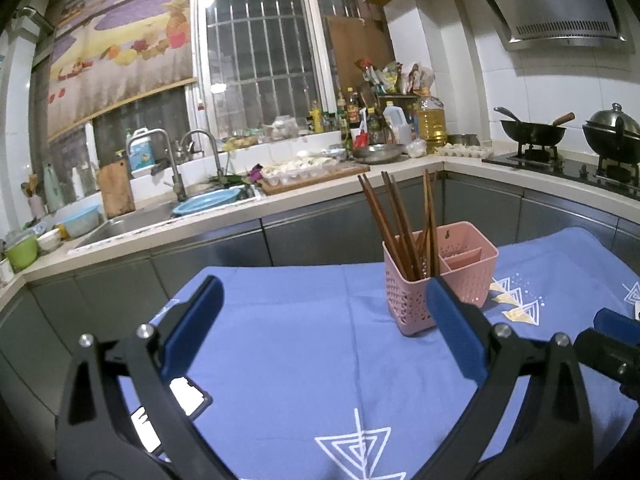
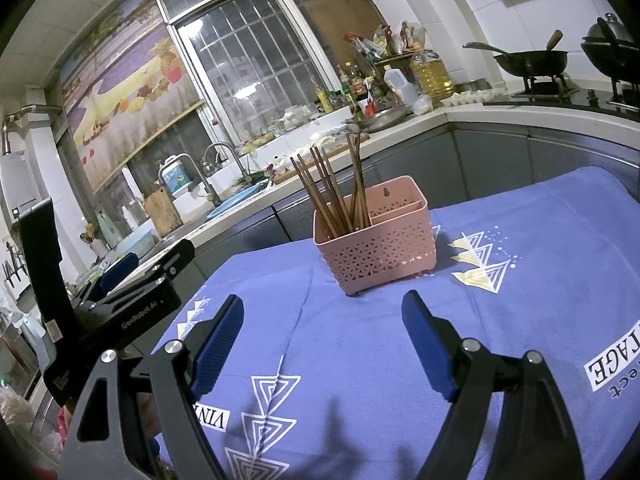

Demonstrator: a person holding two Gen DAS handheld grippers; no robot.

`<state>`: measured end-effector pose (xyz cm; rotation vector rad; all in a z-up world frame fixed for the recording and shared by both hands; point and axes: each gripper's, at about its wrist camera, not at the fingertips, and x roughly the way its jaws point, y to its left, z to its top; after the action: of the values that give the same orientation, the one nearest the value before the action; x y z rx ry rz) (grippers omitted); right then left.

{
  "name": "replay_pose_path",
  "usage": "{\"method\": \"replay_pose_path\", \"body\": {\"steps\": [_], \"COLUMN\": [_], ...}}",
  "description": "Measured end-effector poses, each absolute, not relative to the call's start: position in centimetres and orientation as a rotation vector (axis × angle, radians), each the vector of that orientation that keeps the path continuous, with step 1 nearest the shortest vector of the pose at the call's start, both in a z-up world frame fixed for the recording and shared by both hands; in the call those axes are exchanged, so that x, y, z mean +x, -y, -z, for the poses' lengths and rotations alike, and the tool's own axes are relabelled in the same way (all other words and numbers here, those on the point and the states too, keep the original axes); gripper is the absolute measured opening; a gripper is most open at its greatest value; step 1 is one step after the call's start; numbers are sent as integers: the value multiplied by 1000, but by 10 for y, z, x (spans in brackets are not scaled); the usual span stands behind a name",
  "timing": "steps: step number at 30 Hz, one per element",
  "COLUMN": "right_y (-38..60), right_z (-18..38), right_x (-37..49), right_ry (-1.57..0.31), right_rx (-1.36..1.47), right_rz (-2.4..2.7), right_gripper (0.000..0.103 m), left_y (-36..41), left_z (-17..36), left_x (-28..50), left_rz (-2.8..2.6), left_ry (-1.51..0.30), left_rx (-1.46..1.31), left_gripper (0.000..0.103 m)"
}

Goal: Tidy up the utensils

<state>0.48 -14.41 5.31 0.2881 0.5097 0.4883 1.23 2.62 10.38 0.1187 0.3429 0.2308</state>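
A pink perforated utensil basket [image 1: 452, 280] [image 2: 380, 252] stands upright on the blue tablecloth [image 1: 312, 340] [image 2: 360, 360]. Several brown wooden chopsticks [image 1: 404, 224] [image 2: 332, 192] lean in its left compartment; the other compartments look empty. My left gripper [image 1: 324, 292] hovers open over the cloth, its right finger just in front of the basket. My right gripper [image 2: 322, 312] is open too, short of the basket, nothing between its blue pads. Each gripper shows at the edge of the other's view, the right one [image 1: 612, 344] and the left one [image 2: 128, 280].
Behind the table runs an L-shaped kitchen counter [image 1: 224, 216] with a sink, faucets [image 1: 176, 160], a blue basin [image 1: 212, 204], a chopping board with egg trays, bottles and an oil jug [image 1: 430, 120]. A stove with a wok [image 1: 532, 130] and lidded pot is at the right.
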Motion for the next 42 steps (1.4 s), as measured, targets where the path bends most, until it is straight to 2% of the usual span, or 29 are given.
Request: {"method": "replay_pose_path", "body": {"steps": [42], "right_y": [139], "right_z": [-56], "right_x": [1], "right_ry": [-506], "right_rx": [291], "right_rz": [-491], "right_gripper": [81], "left_y": [-22], "left_z": [-116], "left_x": [13], "left_rz": [-260], "left_ry": [-331], "left_rx": [101], "left_gripper": [97]}}
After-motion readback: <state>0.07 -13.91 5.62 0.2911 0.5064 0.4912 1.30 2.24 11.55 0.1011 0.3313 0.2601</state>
